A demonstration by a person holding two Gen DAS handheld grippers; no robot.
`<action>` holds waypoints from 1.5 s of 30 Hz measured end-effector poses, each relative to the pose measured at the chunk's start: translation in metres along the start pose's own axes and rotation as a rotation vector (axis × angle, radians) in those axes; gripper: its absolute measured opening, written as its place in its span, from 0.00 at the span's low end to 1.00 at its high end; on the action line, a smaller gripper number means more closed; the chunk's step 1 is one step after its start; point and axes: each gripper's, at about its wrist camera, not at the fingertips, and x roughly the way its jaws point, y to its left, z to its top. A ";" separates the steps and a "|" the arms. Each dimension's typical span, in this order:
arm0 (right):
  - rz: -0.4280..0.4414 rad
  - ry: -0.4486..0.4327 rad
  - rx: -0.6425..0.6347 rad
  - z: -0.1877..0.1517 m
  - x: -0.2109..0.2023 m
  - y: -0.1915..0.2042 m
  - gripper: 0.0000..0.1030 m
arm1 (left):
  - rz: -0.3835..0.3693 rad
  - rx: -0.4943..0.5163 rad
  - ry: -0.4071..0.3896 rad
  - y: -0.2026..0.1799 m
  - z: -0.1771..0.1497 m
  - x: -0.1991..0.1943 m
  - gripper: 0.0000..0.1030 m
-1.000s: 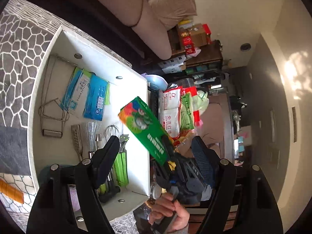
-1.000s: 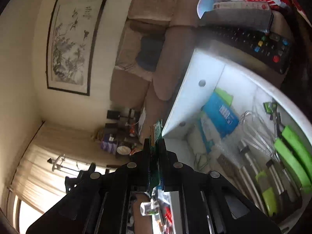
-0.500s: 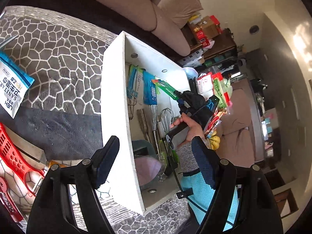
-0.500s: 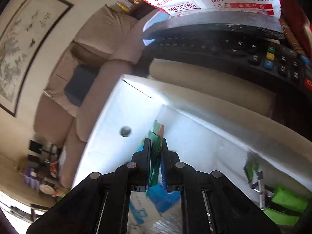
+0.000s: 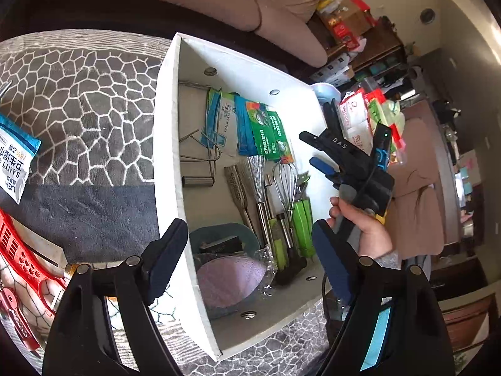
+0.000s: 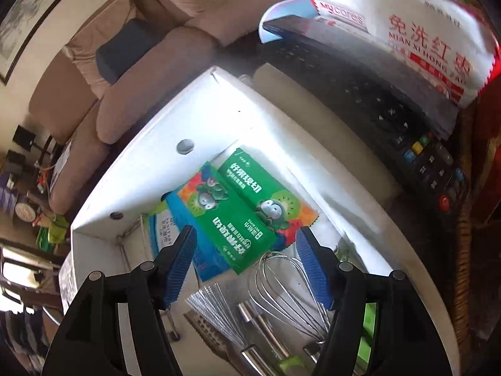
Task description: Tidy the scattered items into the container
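The green wipes packet (image 6: pixel 241 216), pinched edge-on in the right gripper (image 6: pixel 247 266) a second ago, is now out of the jaws and lies flat in the white container (image 5: pixel 169 144). Right jaws are opening, wide apart, blue pads (image 6: pixel 180 263) clear of the packet on both sides; nothing between them. The packet rests at the far end of the container, partly over a blue wipes pack (image 6: pixel 188 244), close to the end wall. Just nearer the camera: a wire whisk (image 6: pixel 288 282) and other metal utensils on the container floor.

Left gripper (image 5: pixel 247 260): jaws opening, wide, empty; one finger sits over the container's near wall, the other over its right side. From the left wrist view, the right gripper (image 5: pixel 325 153) is seen in a person's hand (image 5: pixel 360 222) above the container's right edge, the green packet (image 5: pixel 271 131) below it.

Outside the container: a blue-and-white wipes sachet (image 5: pixel 15 163) and a red plastic piece (image 5: pixel 18 257) on the patterned cloth (image 5: pixel 94 94) at left; a black remote (image 6: pixel 391 119) and a red-and-white snack bag (image 6: pixel 407 28) beyond the right wall.
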 end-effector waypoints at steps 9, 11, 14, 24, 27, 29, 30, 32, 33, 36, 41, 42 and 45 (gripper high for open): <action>-0.183 -0.088 -0.570 -0.034 -0.067 0.046 0.80 | 0.340 0.097 -0.077 -0.054 -0.015 0.015 0.88; -0.196 -0.103 -0.660 -0.043 -0.074 0.059 0.80 | 0.434 0.115 -0.114 -0.061 -0.021 0.014 0.99; -0.188 -0.143 -0.759 -0.061 -0.087 0.065 0.83 | 0.533 0.143 -0.166 -0.069 -0.034 0.008 1.00; -0.138 -0.176 -0.806 -0.104 -0.140 0.066 0.84 | 0.585 0.187 -0.217 -0.107 -0.079 -0.017 1.00; -0.138 -0.199 -0.814 -0.116 -0.158 0.063 0.84 | 0.596 0.212 -0.227 -0.123 -0.094 -0.026 1.00; -0.141 -0.219 -0.815 -0.124 -0.171 0.060 0.84 | 0.600 0.225 -0.237 -0.132 -0.103 -0.032 1.00; -0.134 -0.226 -0.809 -0.127 -0.178 0.058 0.84 | 0.603 0.232 -0.245 -0.137 -0.109 -0.036 1.00; -0.116 -0.237 -0.798 -0.133 -0.192 0.055 0.84 | 0.600 0.238 -0.258 -0.144 -0.117 -0.042 1.00; -0.113 -0.246 -0.796 -0.137 -0.198 0.054 0.85 | 0.597 0.238 -0.264 -0.147 -0.121 -0.045 1.00; -0.112 -0.264 -0.806 -0.151 -0.214 0.054 0.85 | 0.585 0.236 -0.273 -0.151 -0.135 -0.053 1.00; -0.076 -0.276 -0.820 -0.186 -0.237 0.058 0.85 | 0.539 0.219 -0.288 -0.144 -0.166 -0.071 1.00; -0.057 -0.273 -0.823 -0.194 -0.241 0.059 0.86 | 0.524 0.215 -0.288 -0.139 -0.173 -0.075 1.00; -0.017 -0.271 -0.846 -0.224 -0.248 0.065 0.87 | 0.512 0.207 -0.283 -0.122 -0.200 -0.085 1.00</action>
